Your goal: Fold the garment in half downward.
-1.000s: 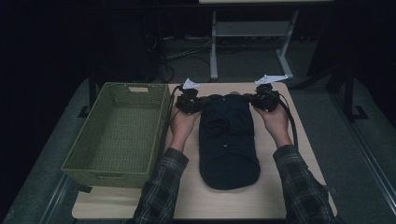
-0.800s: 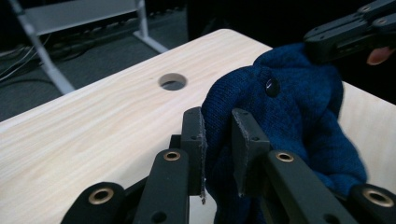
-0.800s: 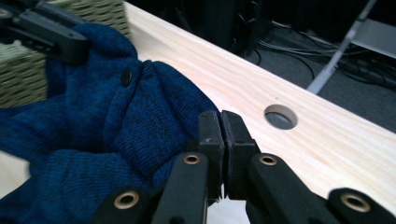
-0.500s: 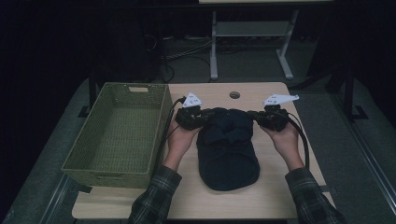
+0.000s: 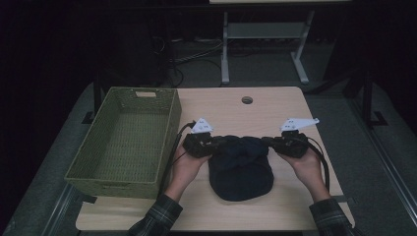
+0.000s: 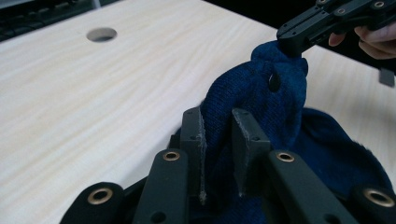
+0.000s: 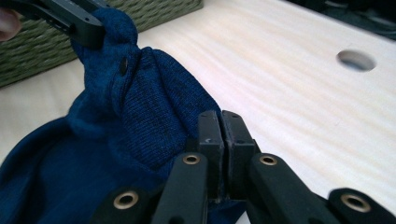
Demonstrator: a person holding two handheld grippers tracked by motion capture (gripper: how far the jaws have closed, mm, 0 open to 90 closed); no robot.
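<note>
A dark blue knit garment (image 5: 241, 172) lies on the wooden table (image 5: 216, 105), its far end bunched up and lifted. My left gripper (image 5: 218, 143) pinches that raised end from the left; in the left gripper view its jaws (image 6: 218, 123) are shut on a fold of the knit (image 6: 261, 88). My right gripper (image 5: 268, 142) holds the same end from the right, its pads (image 7: 222, 122) pressed together on the fabric edge (image 7: 149, 93). Each gripper view shows the other gripper biting the cloth farther off, the right gripper (image 6: 299, 39) and the left gripper (image 7: 88, 30).
A green woven basket (image 5: 113, 184) stands empty on the left part of the table, close to my left hand. A round cable hole (image 5: 247, 100) lies in the tabletop beyond the garment. A metal stand (image 5: 260, 49) and cables are on the floor behind.
Both hands have drawn back toward the person and slightly down, carrying the garment's far end with them. The garment now looks shorter and bunched at the top.
</note>
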